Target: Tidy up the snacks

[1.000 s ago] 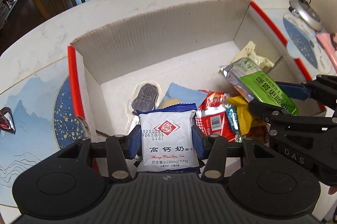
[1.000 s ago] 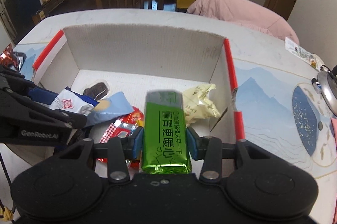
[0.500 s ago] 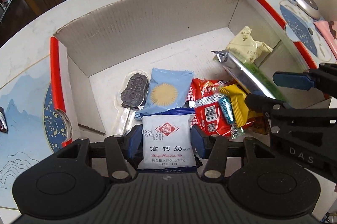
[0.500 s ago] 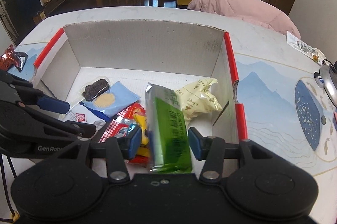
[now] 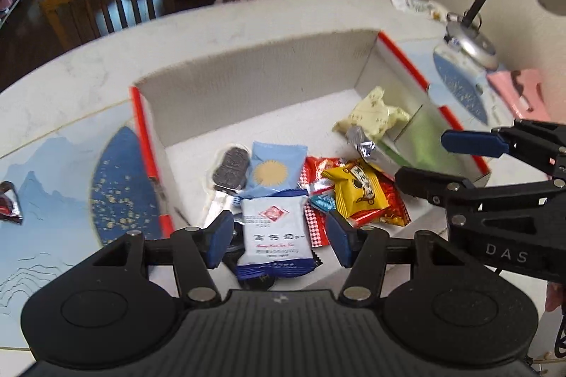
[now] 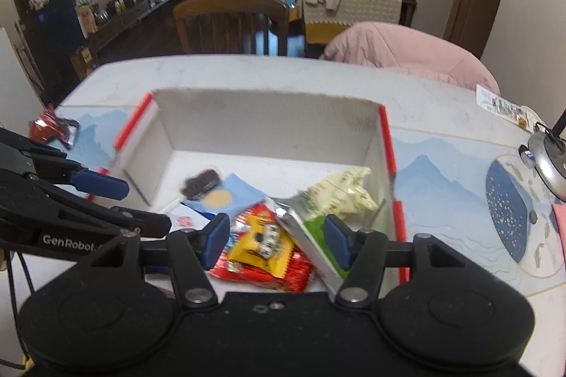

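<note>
A white cardboard box (image 5: pixel 254 83) with red edges (image 6: pixel 269 122) holds several snacks. The white and blue milk biscuit packet (image 5: pixel 274 235) lies in the box between my left gripper's open fingers; my left gripper (image 5: pixel 277 239) is open above it. The green foil bar (image 6: pixel 311 235) leans by the box's right wall (image 5: pixel 396 157). My right gripper (image 6: pixel 276 242) is open above it and above a yellow packet (image 6: pixel 260 244). A light blue packet (image 5: pixel 274 168), a dark cookie (image 5: pixel 231 166), red packets (image 5: pixel 375 200) and a pale yellow wrapper (image 5: pixel 371 115) also lie inside.
A red foil snack (image 6: pixel 51 129) lies on the table left of the box (image 5: pixel 7 203). A desk lamp (image 5: pixel 474 37) and a pink item (image 5: pixel 520 90) stand at the right. A printed packet (image 6: pixel 502 106) lies at the far right. Chairs stand behind the table.
Both grippers have opened and pulled back and up. The milk biscuit packet and the green bar were let go and now lie in the box.
</note>
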The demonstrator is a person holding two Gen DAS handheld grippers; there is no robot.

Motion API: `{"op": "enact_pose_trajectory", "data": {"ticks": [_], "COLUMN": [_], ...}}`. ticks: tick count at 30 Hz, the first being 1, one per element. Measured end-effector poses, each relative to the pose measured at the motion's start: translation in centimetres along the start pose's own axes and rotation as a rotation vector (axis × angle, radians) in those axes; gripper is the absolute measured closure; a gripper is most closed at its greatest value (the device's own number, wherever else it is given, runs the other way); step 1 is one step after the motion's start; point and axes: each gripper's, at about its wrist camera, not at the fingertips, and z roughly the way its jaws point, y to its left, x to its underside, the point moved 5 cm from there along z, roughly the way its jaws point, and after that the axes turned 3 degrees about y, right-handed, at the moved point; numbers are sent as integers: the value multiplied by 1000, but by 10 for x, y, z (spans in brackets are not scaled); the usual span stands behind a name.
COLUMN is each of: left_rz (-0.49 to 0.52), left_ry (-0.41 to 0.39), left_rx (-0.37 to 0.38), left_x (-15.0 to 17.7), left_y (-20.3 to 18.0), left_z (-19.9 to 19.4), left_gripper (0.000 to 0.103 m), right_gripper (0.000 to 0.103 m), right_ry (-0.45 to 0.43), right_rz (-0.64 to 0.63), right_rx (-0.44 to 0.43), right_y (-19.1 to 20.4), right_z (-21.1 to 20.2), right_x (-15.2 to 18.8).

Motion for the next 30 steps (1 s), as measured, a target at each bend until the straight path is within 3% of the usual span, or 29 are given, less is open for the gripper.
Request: {"op": "enact_pose_trajectory", "data": {"ticks": [7, 9, 13, 17, 20, 26, 30], "left_rz": [-46, -55, -83, -105, -122, -146, -145], "left_ry": [-85, -112, -161, -194, -222, -250, -253], "left_rx": [3, -2, -19, -37, -53, -78, -94], "left_x": [10, 16, 29, 42, 53, 72, 83], "left_y": [35, 48, 77, 108, 133, 183, 219], "left_z": [-44, -56, -78, -96, -108, -124, -129], "left_gripper": [45, 45, 37, 36, 31, 30, 30], "right_gripper": [40, 32, 26, 22, 13, 0, 0], "right_ry": [-65, -83, -112, -120, -133, -152, -141], "right_rz": [-28, -39, -61, -82, -99, -109, -126], "right_rx": [-45, -63, -98, -139, -162, -204, -218], "right_y": [40, 54, 84, 117, 144, 191, 219], "right_z": [-26, -31, -38, -38, -38, -31, -20], "right_x": [-11, -16, -25, -33, -38, -50, -55]}}
